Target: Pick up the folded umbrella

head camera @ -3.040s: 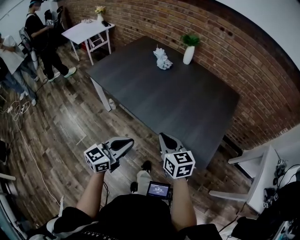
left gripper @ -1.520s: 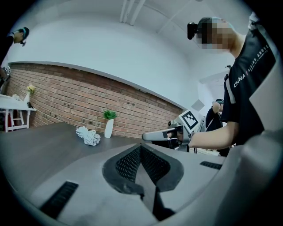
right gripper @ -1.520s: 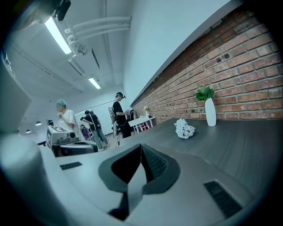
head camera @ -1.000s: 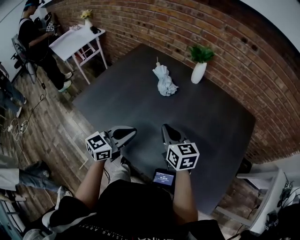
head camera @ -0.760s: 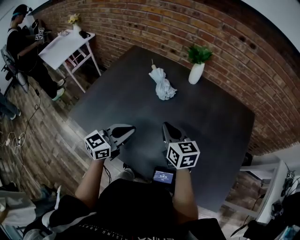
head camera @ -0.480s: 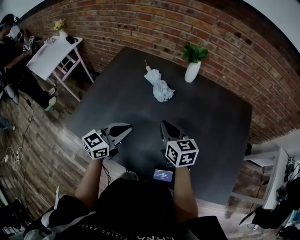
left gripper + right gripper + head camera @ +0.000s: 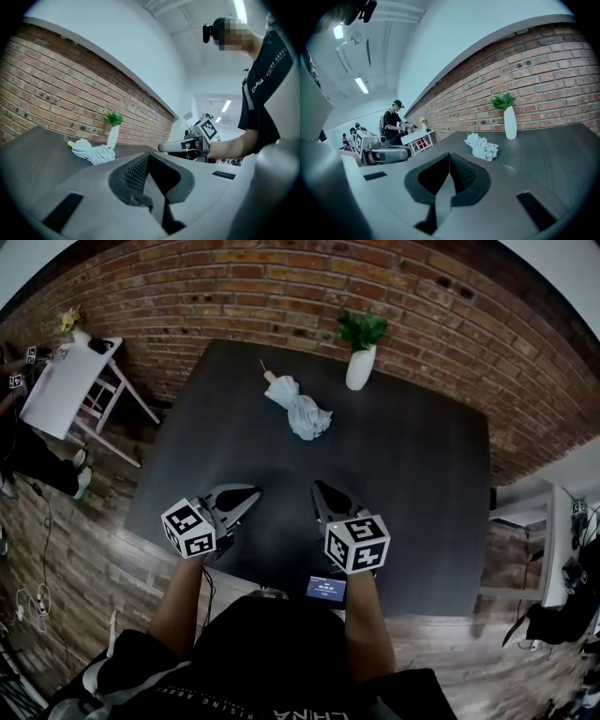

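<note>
Hovering over the near edge of the dark table (image 7: 412, 474), 2 grippers side by side, both empty. Left gripper (image 7: 247, 492): jaws pressed together, nothing between them, pointing roughly level across the tabletop. Right gripper (image 7: 321, 488): jaws also closed tight on nothing, tipped slightly down toward the table. The marker cubes sit at the back of each, with the person's forearms behind them.

Folded umbrella (image 7: 298, 410) lies flat on the far part of the table, pale fabric bunched loosely, its handle end toward the brick wall (image 7: 281, 287). Well apart from both grippers, nothing touching it. In both gripper views it shows beyond the closed jaw tips, off to 1 side.

White vase (image 7: 358, 369) with a green plant stands upright near the wall, close to the umbrella but not touching it.

A small lit screen (image 7: 326, 589) sits at the person's waist between the arms. White side table (image 7: 61, 385) stands on the wood floor (image 7: 103, 559) at far left. In the right gripper view a person in a cap (image 7: 395, 123) stands by that side table, with others behind too small to make out.
</note>
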The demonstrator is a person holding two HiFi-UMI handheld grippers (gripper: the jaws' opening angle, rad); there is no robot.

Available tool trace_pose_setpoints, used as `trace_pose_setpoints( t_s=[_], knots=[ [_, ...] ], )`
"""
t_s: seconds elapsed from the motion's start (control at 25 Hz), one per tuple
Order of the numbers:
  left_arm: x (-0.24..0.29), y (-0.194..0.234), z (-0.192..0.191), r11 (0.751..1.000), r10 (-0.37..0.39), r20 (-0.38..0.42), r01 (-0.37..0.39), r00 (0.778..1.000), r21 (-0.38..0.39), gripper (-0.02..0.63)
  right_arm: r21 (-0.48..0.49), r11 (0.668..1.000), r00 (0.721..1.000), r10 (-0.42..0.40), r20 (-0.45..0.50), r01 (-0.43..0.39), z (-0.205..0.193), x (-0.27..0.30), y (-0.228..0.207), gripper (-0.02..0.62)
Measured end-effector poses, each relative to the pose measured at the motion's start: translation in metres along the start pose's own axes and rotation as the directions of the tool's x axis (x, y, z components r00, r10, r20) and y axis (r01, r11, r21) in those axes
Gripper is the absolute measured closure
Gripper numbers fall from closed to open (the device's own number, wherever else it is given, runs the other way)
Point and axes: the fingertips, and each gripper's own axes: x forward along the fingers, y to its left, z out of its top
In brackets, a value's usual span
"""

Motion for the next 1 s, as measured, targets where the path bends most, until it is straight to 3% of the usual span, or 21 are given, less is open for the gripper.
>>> trace_pose_setpoints(
  t_s=[0.44, 0.6, 1.0],
  knots=[
    [0.036, -0.014, -0.013, 0.999, -0.026, -0.018, 0.026, 0.999, -0.026, 0.604, -0.022, 0.999, 0.999, 0.025, -0.022, -0.025, 0.0, -0.004, -0.022, 0.584],
    [0.045, -0.012, -0.005, 1.0, 0.011, -0.004, -0.011, 1.0, -0.02, 0.604, -0.057, 0.998, 0.999, 0.034, -0.031, -0.036, 0.004, -0.006, -0.029, 0.586],
    [0.072, -0.026, -0.003, 0.999, 0.049, -0.027, -0.049, 0.998, -0.002, 0.604, -0.014, 0.992, 0.992, 0.122, -0.013, -0.122, 0.012, -0.016, -0.045, 0.584]
  ],
)
